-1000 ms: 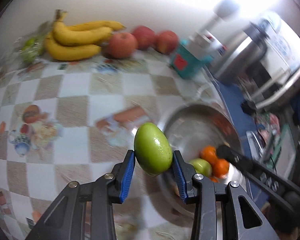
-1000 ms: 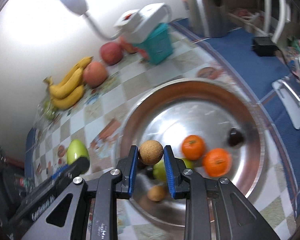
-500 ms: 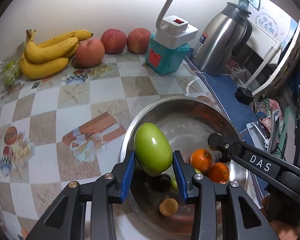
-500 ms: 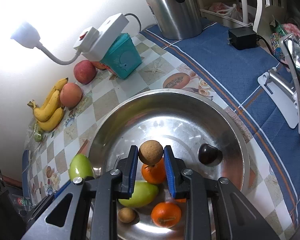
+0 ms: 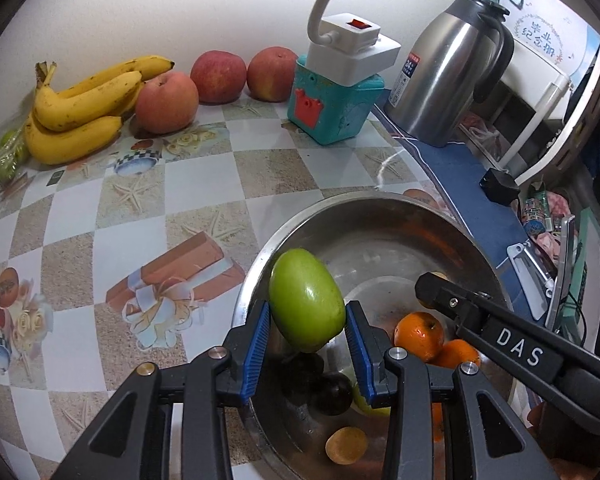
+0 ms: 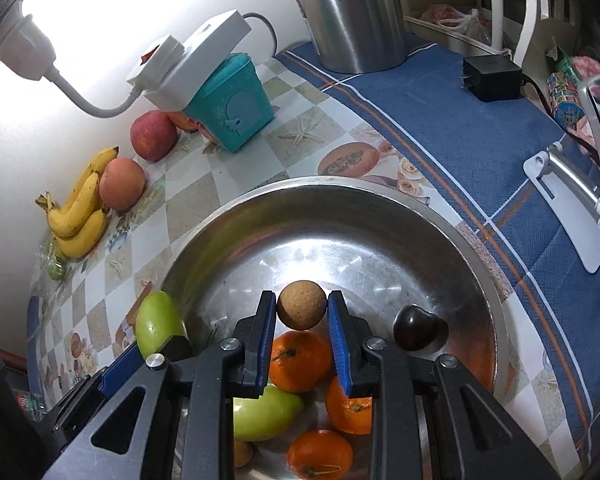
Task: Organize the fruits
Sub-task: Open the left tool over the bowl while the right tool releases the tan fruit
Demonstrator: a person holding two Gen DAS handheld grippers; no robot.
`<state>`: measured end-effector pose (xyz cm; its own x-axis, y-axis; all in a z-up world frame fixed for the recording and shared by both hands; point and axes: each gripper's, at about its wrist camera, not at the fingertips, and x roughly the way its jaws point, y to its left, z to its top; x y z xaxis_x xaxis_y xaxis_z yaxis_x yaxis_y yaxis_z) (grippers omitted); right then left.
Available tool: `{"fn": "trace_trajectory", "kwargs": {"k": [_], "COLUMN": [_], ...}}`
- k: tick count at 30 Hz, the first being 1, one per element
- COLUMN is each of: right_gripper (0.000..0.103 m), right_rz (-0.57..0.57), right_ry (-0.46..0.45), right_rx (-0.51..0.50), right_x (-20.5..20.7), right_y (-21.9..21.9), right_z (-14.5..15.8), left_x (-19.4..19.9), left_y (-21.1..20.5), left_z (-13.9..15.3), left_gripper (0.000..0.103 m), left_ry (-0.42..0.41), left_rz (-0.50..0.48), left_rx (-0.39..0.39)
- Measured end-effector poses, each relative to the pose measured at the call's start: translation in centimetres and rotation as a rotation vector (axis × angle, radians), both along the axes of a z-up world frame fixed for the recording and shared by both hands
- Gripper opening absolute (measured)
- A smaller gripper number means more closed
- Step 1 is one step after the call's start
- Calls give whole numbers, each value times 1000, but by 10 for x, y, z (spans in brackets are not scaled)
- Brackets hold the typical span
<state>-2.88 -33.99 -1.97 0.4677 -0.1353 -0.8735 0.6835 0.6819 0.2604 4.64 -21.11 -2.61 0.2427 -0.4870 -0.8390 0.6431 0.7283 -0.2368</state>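
Note:
My left gripper (image 5: 306, 332) is shut on a green mango (image 5: 306, 300) and holds it above the left rim of the steel bowl (image 5: 340, 208). My right gripper (image 6: 301, 314) is shut on a small brown round fruit (image 6: 301, 305) above the middle of the bowl (image 6: 320, 188). The green mango also shows at the bowl's left rim in the right wrist view (image 6: 156, 320). In the bowl lie oranges (image 6: 298, 360), another green mango (image 6: 266, 410), a dark plum (image 6: 416, 328) and a small brown fruit (image 5: 346, 446).
Bananas (image 5: 80, 112) and three red apples (image 5: 166, 102) lie by the back wall. A teal box (image 5: 332, 116) with a white power strip stands behind the bowl. A steel kettle (image 5: 448, 80) and a black adapter (image 6: 492, 78) are on the blue cloth at right.
Both grippers have moved over the bowl with their fruits still held. The left one swung right from the table to the bowl's left rim. The right one moved further in over the oranges.

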Motion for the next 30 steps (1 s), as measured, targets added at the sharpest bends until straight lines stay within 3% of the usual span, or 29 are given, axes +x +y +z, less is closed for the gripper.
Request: {"fn": "trace_trajectory", "kwargs": {"k": [9, 16, 21, 23, 25, 30], "right_gripper": [30, 53, 60, 68, 68, 79], "right_rz": [19, 24, 30, 36, 41, 46], "right_ry": [10, 18, 11, 13, 18, 10], "right_rx": [-22, -58, -75, -84, -86, -79], "right_x": [3, 1, -3, -4, -6, -11], "right_y": [3, 6, 11, 15, 20, 30], "right_z": [2, 8, 15, 17, 17, 19], "left_x": [-5, -8, -10, -11, -10, -8], "left_y": [-2, 3, 17, 24, 32, 54], "left_z": [6, 13, 19, 21, 22, 24], "left_gripper": [42, 46, 60, 61, 65, 82], "left_ry": [-19, -29, -21, -19, -17, -26], "left_rz": [-26, -24, 4, 23, 46, 125], "left_rx": [-6, 0, 9, 18, 25, 62]}}
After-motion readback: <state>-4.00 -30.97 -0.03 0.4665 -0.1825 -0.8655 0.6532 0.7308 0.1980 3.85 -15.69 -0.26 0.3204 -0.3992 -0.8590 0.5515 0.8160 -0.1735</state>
